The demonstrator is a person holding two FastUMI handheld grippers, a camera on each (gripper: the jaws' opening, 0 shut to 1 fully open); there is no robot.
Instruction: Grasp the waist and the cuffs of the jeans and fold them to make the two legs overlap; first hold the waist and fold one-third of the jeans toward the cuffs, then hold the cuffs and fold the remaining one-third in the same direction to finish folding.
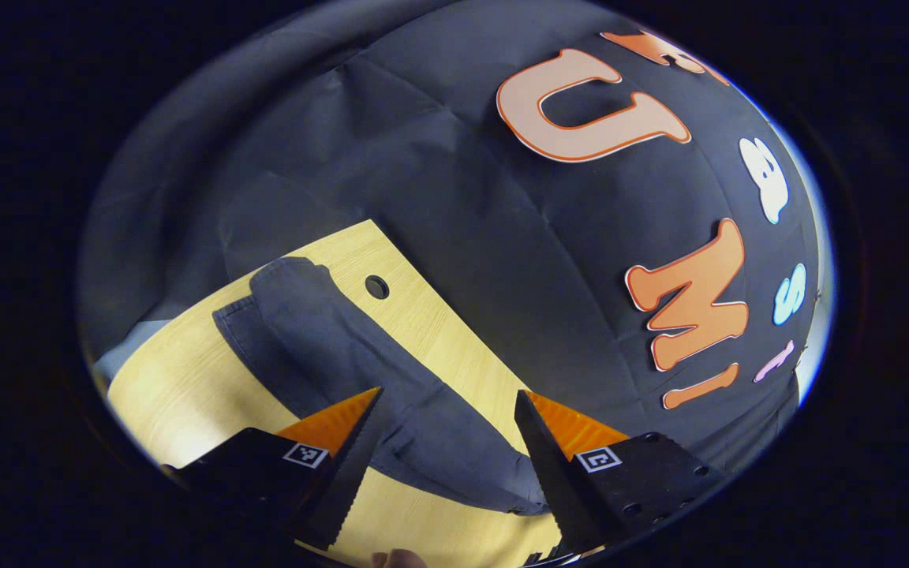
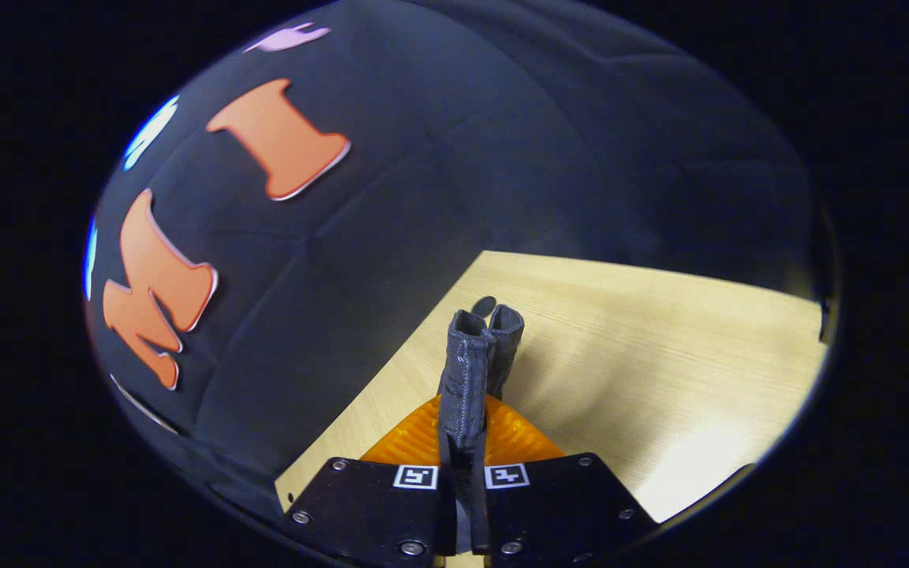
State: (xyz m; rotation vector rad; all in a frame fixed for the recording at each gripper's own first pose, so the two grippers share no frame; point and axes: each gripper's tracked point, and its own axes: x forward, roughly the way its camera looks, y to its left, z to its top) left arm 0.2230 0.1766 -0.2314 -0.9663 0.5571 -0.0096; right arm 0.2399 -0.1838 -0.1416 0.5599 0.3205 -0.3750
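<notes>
a light wood-grain table [image 1: 439,331] stands against a black cloth wall [image 1: 423,158] that shows creases and fold lines. a round hole [image 1: 376,286] passes through the tabletop near its far edge. overhead light leaves a bright glare on the wood.

Both views are dim overall, with the dark cloth backdrop soaking up most of the light. The pale wood-grain worktop [image 2: 660,347] is the brightest surface; in the right gripper view a washed-out glare patch sits near its lower right edge, and in the left gripper view the worktop's [image 1: 186,394] near left part glows almost white. Light seems to come from above. The dark denim jeans [image 2: 474,371] cast a soft shadow to their right on the wood. Fisheye distortion bends the worktop's straight edges into curves, strongest at the rim. A thin blue-white fringe of flare shows along the rim. Focus is fairly sharp throughout.
</notes>
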